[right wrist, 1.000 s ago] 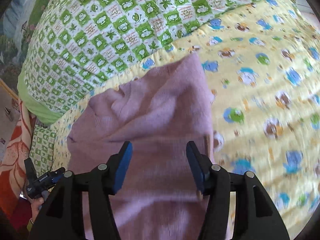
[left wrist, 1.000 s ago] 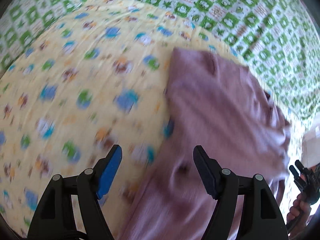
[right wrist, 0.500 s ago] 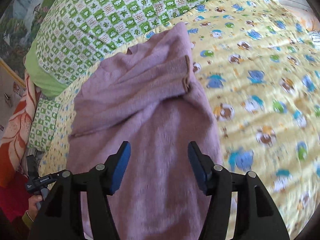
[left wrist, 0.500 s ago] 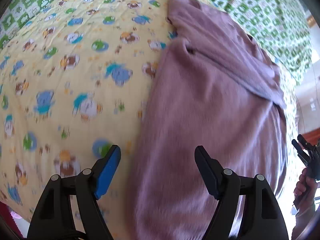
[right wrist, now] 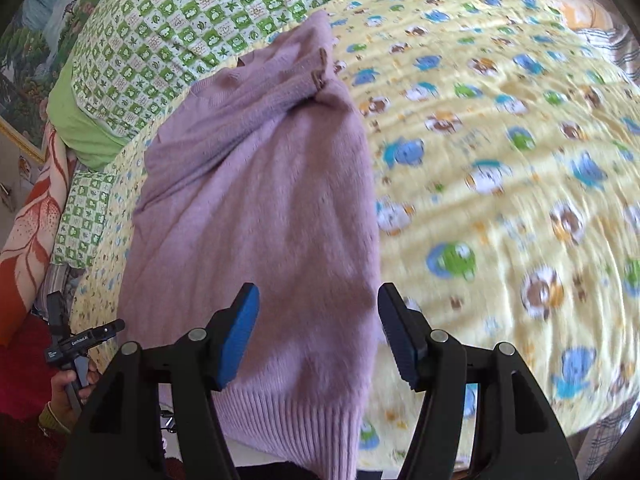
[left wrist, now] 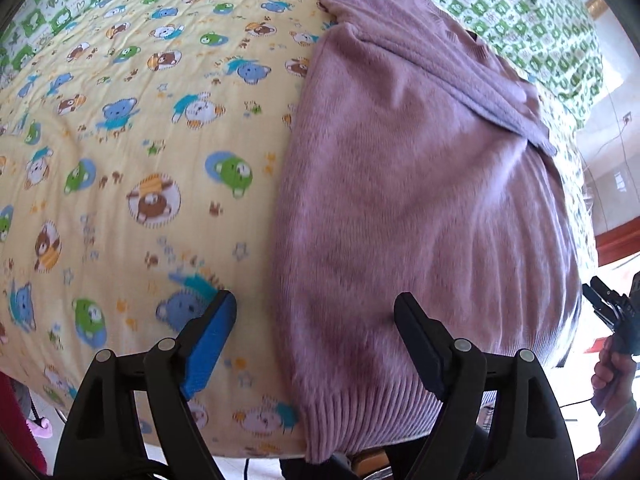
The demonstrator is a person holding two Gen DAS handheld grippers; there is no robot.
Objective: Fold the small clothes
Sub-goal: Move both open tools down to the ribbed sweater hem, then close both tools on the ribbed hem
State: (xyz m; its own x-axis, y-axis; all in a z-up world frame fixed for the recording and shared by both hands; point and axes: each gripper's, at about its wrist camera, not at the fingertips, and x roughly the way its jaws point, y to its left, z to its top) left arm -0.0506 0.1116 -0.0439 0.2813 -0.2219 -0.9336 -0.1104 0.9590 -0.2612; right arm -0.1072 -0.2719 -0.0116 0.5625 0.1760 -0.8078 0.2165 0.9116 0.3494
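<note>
A purple knit sweater (left wrist: 420, 200) lies flat on a yellow bear-print quilt (left wrist: 140, 140), its sleeves folded across the chest at the far end. The ribbed hem (left wrist: 360, 412) hangs over the bed's near edge. My left gripper (left wrist: 314, 320) hovers above the sweater's left side near the hem. Its jaws are opening, the cloth's edge lies below them, and the pads press on nothing. In the right wrist view the sweater (right wrist: 260, 220) fills the middle. My right gripper (right wrist: 318, 320) stands open over the right side just above the hem (right wrist: 288, 420), holding nothing.
A green checked blanket (right wrist: 180, 20) covers the bed's far end, with a green pillow (right wrist: 80, 120) and orange floral fabric (right wrist: 28, 220) at the left. The quilt (right wrist: 500, 160) spreads wide to the right. A hand (right wrist: 68, 384) holds the other gripper at the lower left.
Both grippers have drawn back from the folded sleeves along the sweater to its hem at the bed's near edge. The left jaws stand a little wider.
</note>
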